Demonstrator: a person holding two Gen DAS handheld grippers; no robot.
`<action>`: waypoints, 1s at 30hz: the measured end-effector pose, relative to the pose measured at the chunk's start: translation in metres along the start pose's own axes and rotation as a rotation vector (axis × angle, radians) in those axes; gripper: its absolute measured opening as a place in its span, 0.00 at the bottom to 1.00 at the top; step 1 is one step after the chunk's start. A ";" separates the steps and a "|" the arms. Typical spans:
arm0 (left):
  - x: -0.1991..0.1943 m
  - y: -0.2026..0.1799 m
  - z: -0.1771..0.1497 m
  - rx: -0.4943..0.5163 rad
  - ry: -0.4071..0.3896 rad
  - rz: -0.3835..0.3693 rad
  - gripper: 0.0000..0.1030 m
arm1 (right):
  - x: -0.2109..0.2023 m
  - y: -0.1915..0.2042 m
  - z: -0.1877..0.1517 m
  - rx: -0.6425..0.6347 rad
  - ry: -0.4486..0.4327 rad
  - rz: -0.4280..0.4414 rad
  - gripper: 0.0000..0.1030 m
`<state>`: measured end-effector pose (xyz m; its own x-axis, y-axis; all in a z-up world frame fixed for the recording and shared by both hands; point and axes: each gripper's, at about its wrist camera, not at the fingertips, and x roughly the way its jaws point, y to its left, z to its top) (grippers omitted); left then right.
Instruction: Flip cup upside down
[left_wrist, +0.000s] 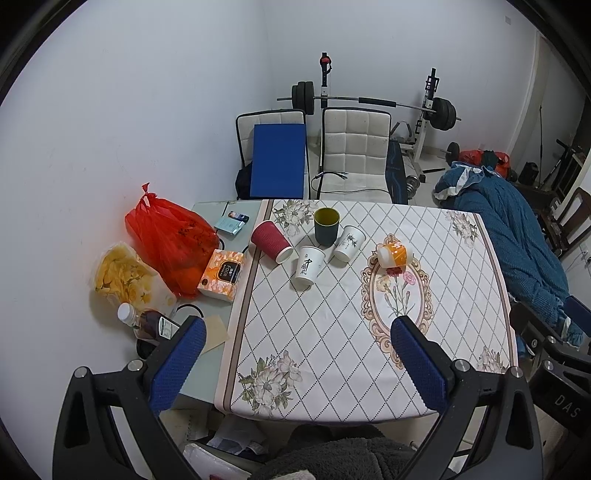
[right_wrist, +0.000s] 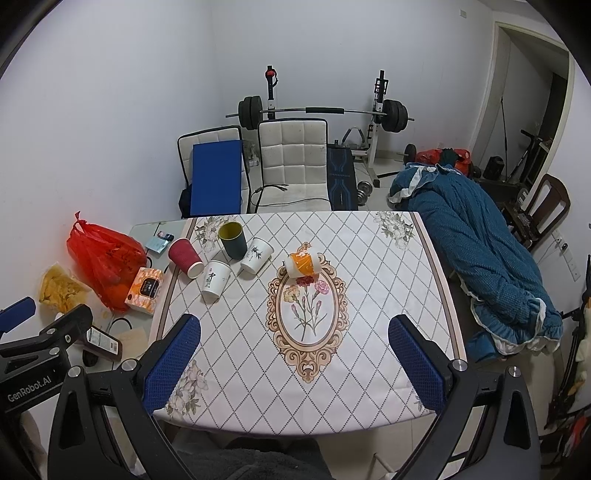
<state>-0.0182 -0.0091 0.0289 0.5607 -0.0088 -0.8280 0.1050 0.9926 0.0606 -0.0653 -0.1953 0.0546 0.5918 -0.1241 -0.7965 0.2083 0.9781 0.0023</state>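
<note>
Five cups on the patterned tablecloth (right_wrist: 332, 354): orange cup (right_wrist: 302, 265) lies on its side at the top of the oval flower motif, dark green cup (right_wrist: 232, 240) upright among the others at far left. Left gripper (left_wrist: 298, 332) and right gripper (right_wrist: 294, 328) both spread wide, empty, above the near table edge, well apart from the cups.

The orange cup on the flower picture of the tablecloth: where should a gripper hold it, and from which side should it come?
Grip the orange cup across the middle of its round wall, coming from above. It seems to lie on its side, away from the other cups, so both sides of the wall look free. The right gripper probably suits best: it is open and the cup lies almost straight ahead of it.
</note>
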 end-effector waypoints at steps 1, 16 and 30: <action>0.000 0.000 0.000 0.000 -0.001 0.001 1.00 | -0.001 0.001 0.000 -0.001 0.000 -0.001 1.00; -0.001 0.000 -0.001 0.001 -0.002 0.000 1.00 | -0.002 -0.001 -0.002 0.001 -0.003 0.002 1.00; -0.001 -0.003 0.000 -0.006 0.000 0.017 1.00 | -0.012 0.016 0.003 0.007 0.005 0.012 1.00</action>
<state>-0.0193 -0.0123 0.0297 0.5624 0.0084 -0.8268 0.0900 0.9934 0.0714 -0.0666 -0.1783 0.0655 0.5906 -0.1112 -0.7993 0.2064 0.9783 0.0164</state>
